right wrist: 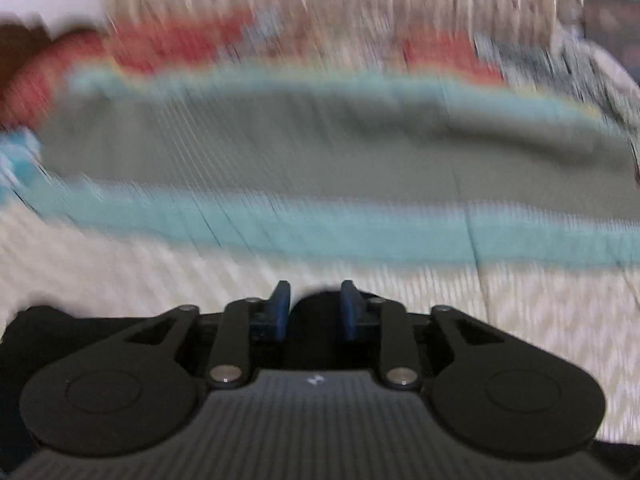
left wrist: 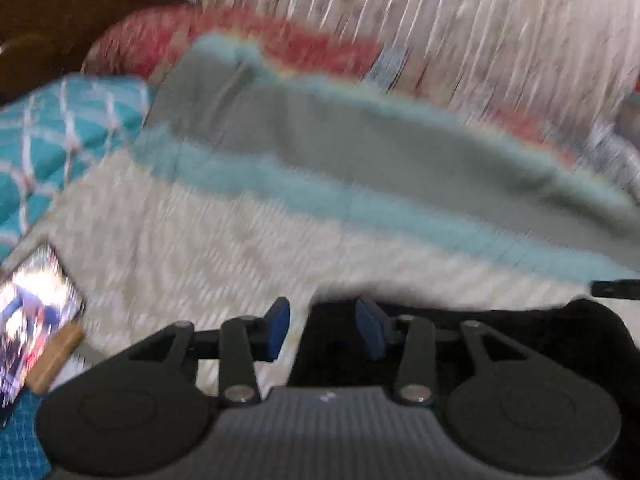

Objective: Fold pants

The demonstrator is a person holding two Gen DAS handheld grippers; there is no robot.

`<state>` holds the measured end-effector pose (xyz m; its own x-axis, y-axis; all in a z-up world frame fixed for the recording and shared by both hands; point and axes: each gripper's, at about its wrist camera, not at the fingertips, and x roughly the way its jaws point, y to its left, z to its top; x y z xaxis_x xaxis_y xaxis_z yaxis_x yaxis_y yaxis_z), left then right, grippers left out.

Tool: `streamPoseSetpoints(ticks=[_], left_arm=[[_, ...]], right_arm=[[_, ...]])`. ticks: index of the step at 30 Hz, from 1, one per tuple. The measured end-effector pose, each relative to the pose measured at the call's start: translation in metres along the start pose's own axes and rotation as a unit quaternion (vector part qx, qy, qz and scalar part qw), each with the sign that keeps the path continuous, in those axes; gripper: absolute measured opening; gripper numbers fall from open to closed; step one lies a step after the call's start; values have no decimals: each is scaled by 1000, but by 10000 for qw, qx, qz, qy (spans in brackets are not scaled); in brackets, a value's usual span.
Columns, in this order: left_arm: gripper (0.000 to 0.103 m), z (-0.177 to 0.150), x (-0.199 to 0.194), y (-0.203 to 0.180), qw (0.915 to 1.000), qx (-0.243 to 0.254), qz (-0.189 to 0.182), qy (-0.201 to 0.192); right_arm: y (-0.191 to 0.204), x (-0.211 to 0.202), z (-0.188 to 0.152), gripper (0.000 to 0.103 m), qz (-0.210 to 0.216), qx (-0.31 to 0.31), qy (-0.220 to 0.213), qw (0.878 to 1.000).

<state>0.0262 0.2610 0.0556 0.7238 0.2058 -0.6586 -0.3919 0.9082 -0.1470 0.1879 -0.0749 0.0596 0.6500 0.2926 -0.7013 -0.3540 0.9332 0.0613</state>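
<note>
The black pants (left wrist: 500, 328) lie bunched at the near edge of the bed, just in front of both grippers. In the blurred left wrist view, my left gripper (left wrist: 324, 330) has its blue pads (left wrist: 280, 328) partly closed, with a fold of black cloth filling most of the gap. A thin strip of bedcover shows beside the left pad. In the right wrist view, my right gripper (right wrist: 316, 308) is closed on a rounded lump of the black pants (right wrist: 60, 328), which spread away to the left under its linkage.
A grey blanket with teal borders (left wrist: 360, 140) lies across the cream zigzag bedcover (left wrist: 200, 248). Behind it are a red pillow (left wrist: 160, 36) and a pale curtain (left wrist: 480, 20). A teal patterned cushion (left wrist: 60, 128) and a lit phone (left wrist: 32, 312) are on the left.
</note>
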Motion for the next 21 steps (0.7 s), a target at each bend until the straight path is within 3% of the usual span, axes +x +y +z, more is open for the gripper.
streamPoseSetpoints(ticks=[2,4,8,11,13,17,19,20,21], left_arm=[[46,-7,-6,23,9987,-487,-142,76],[59,-14,-19,46,9954,-932,-201,12],[62,-29,-38,81,9798,-1876,-658,236],[79,-36,-37,81,9664,-2237,-1145,534],[82,-38,-31,76,9586,-2370,-1431,674],[82,-33,-11,62,9511,-2468,-1619,907],[75,-29,-4,57,9488,-2517,-1644,971],[66,-27,1,53,9499,-2505,-1582,997],[39,-25,5,50,9509,-2454,-1561,1057]], right_arm=[[0,0,-14,31,121,134,-39,9998],[-9,-25,-30,32,652,90,-192,9976],[-8,-98,-75,32,1874,-913,-433,9771],[8,-129,-110,32,2161,-1804,-298,9591],[18,-127,-125,32,2111,-2172,-182,9529],[44,-100,-132,31,1737,-2607,8,9497],[49,-88,-133,31,1706,-2768,224,9454],[48,-87,-133,31,1716,-2796,227,9444],[48,-88,-131,30,1733,-2826,219,9432]])
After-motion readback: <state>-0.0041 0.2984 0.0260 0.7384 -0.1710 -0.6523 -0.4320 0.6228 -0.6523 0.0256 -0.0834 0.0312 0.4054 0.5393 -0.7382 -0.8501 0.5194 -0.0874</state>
